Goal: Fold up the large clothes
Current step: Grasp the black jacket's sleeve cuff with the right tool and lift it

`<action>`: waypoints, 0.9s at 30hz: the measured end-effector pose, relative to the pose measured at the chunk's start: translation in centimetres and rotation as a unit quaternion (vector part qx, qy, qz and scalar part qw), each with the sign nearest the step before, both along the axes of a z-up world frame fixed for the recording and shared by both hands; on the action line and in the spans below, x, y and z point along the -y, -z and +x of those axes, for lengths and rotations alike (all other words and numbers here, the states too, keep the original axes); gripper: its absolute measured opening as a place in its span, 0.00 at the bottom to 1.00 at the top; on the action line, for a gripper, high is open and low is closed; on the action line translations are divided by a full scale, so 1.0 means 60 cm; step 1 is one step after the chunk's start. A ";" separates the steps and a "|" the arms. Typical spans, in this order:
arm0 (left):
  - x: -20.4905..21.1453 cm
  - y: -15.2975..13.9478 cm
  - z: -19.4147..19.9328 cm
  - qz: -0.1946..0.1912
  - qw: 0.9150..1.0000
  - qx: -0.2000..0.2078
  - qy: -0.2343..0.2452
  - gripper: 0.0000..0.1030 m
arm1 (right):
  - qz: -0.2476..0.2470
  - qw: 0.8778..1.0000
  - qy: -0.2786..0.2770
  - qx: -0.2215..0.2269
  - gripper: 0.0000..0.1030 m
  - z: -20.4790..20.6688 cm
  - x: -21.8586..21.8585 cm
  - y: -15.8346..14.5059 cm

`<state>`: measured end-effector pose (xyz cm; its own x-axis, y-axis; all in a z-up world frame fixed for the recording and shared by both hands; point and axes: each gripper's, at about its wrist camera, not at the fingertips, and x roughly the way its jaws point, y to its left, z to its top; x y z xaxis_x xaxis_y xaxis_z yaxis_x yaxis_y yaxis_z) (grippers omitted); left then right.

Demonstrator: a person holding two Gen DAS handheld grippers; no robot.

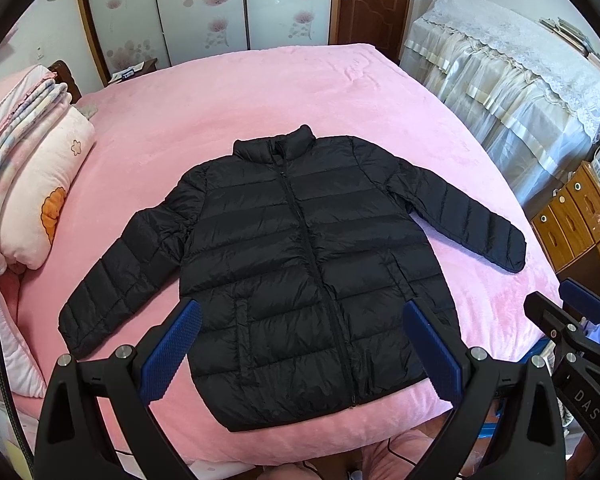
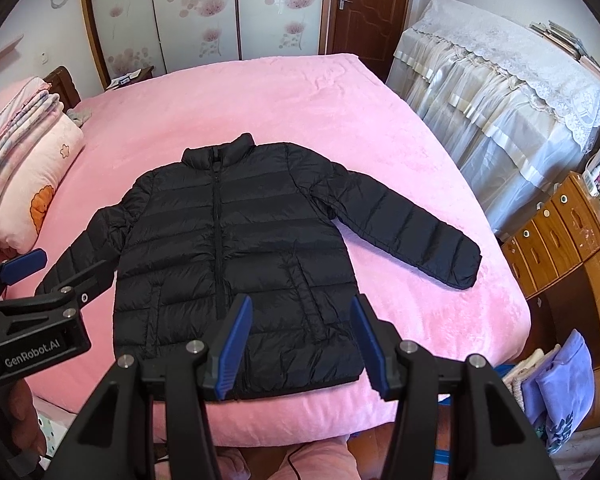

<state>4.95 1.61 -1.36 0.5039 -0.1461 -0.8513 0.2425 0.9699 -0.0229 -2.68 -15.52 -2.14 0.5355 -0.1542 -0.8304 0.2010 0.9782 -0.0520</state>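
**Jacket laid flat, both grippers poised above the hem**

At the far left, a stack of pillows and folded bedding [image 1: 32, 184] sits against the headboard side, well apart from the work, so the middle of the pink bed [image 1: 300, 92] is free for folding.

The black puffer jacket [image 1: 300, 248] lies front up in the middle of the bed, zipped, collar away from the person and hem at the near edge. Its 2 sleeves are spread outward and slightly down, which reads as a starting layout: each sleeve can be swung across the body without dragging the rest.

The left gripper [image 1: 300, 352] hangs above the hem with its blue pads wide apart and nothing between them. The right gripper [image 2: 302, 346] hovers just beside it, over the hem's right half, jaws parted about halfway and likewise empty. How high either one stands above the fabric is hard to judge through the fisheye.

At the right, a lace-covered piece of furniture [image 2: 500, 92] and a wooden drawer cabinet [image 2: 572, 248] stand off the bed, clear of the sleeve.

No fold has been made yet.
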 end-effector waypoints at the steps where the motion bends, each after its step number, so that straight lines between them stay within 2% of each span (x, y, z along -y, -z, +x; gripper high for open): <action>1: 0.000 -0.001 0.000 0.000 1.000 0.002 0.001 0.97 | 0.001 1.000 -0.001 0.001 0.50 0.001 0.000 0.000; 7: 0.000 -0.014 0.001 0.004 1.000 0.017 -0.004 0.97 | 0.012 1.000 -0.011 0.009 0.45 0.006 0.007 0.001; 13: 0.013 -0.046 0.010 0.037 0.998 0.056 -0.009 0.97 | 0.035 0.999 0.010 0.023 0.45 0.014 0.044 -0.001; 18: 0.033 -0.079 0.034 0.011 0.997 0.069 -0.024 0.97 | 0.060 0.997 0.041 0.031 0.45 0.020 0.101 0.002; 21: 0.062 -0.093 0.051 -0.003 0.995 0.091 -0.027 0.97 | 0.064 0.996 0.057 0.031 0.45 0.023 0.144 0.016; 27: 0.178 -0.080 0.097 0.015 0.993 0.120 -0.009 0.97 | 0.078 0.994 0.072 0.025 0.45 0.033 0.253 0.064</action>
<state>10.77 -9.10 3.42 0.6954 -0.1121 -0.7099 0.2199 0.9736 0.0617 -0.68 -30.73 -5.96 0.5592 -0.1041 -0.8225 0.3376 0.9347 0.1112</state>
